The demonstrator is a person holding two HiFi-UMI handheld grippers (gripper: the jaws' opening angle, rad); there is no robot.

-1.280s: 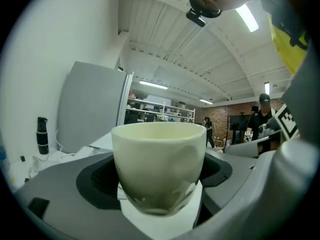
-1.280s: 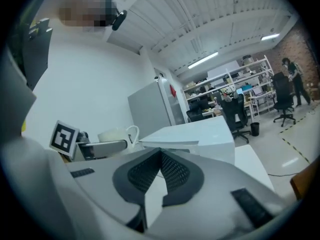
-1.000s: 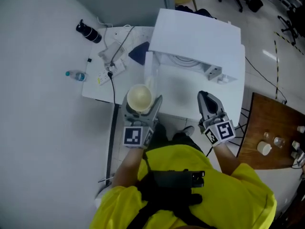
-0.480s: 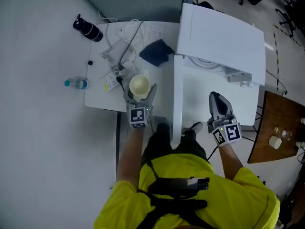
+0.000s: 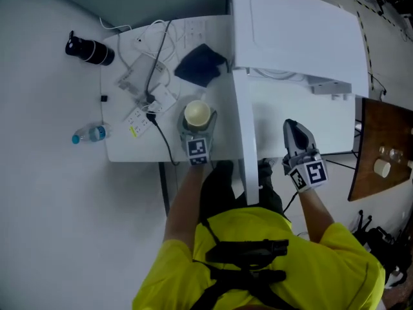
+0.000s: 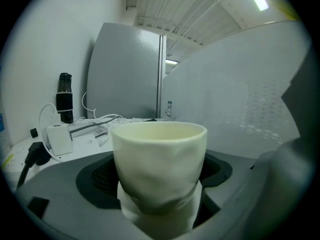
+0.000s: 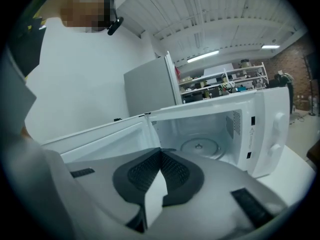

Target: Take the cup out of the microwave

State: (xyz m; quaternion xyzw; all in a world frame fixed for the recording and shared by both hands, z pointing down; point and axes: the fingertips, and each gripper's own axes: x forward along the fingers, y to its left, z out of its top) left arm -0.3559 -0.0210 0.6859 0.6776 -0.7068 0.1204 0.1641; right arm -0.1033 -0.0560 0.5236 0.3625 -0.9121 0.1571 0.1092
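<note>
Left tool [image 5: 196, 128] clamps a pale cup [image 5: 197, 114] upright between its jaws. The cup is outside the white microwave [image 5: 297, 37], over the worktop [image 5: 129, 148] and just left of the open microwave door [image 5: 246, 141]. Right tool [image 5: 294, 132] has its jaws pressed together with nothing between them and points at the open cavity, where the turntable [image 7: 200, 146] shows.

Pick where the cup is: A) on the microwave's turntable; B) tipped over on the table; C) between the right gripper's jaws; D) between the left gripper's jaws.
D: the left gripper is shut on the upright cup; the turntable is bare, and the right gripper is shut on nothing.
</note>
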